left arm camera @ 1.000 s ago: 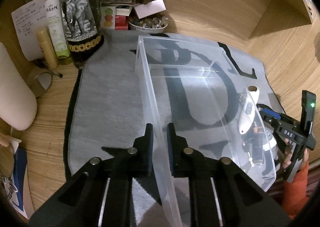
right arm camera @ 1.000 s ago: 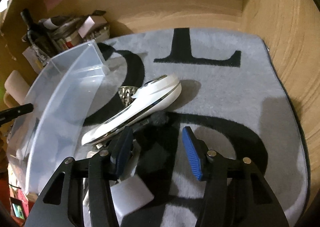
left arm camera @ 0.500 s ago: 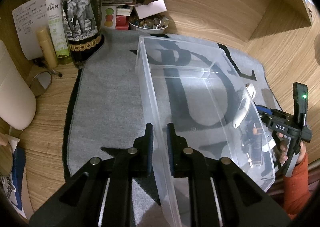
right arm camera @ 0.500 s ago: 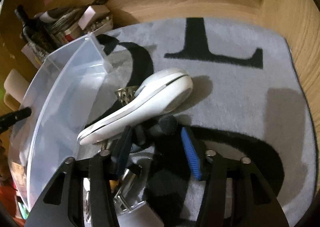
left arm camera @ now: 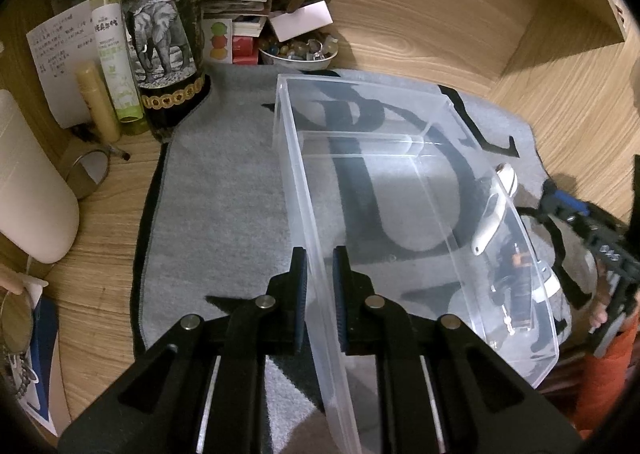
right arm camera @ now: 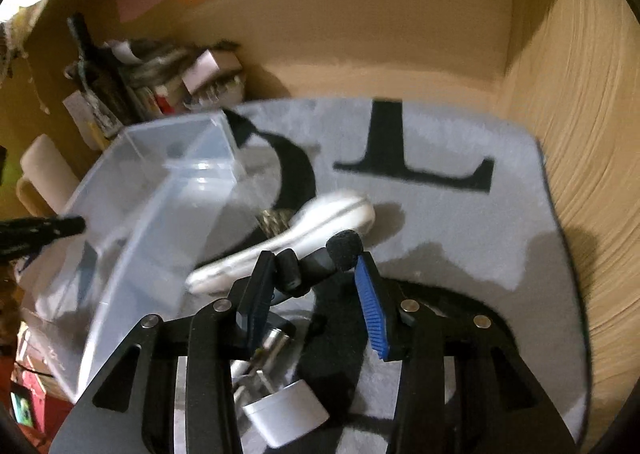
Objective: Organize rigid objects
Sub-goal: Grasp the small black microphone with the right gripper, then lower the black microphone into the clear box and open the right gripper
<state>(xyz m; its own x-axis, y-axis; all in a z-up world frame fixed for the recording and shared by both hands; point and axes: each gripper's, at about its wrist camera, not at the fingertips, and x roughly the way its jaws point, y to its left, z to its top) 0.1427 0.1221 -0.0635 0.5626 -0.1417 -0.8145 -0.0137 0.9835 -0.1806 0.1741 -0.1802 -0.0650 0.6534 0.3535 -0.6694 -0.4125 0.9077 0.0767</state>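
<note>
A clear plastic bin (left arm camera: 360, 102) stands on a grey mat (left arm camera: 224, 214) with black letters. My left gripper (left arm camera: 320, 258) is shut on the bin's long left wall, one finger inside and one outside. In the right wrist view my right gripper (right arm camera: 316, 258) is shut on a small black microphone (right arm camera: 320, 254) with a foam head, held just above the mat. A white handheld device (right arm camera: 320, 226) with a metal mesh head lies beyond the fingertips, beside the bin (right arm camera: 160, 190). A silver plug block (right arm camera: 284, 410) and metal parts lie under the gripper.
A dark bottle with an elephant label (left arm camera: 160, 34), a green spray bottle (left arm camera: 114, 54), a bowl of trinkets (left arm camera: 298, 52) and stacked papers crowd the back left. A white cylinder (left arm camera: 28, 182) lies at left. Wooden walls close the back and right. An orange sleeve (left arm camera: 604, 374) shows at lower right.
My right gripper's jaws have narrowed onto the black microphone and risen with it, rolling a little. The left gripper and the bin have stayed put.
</note>
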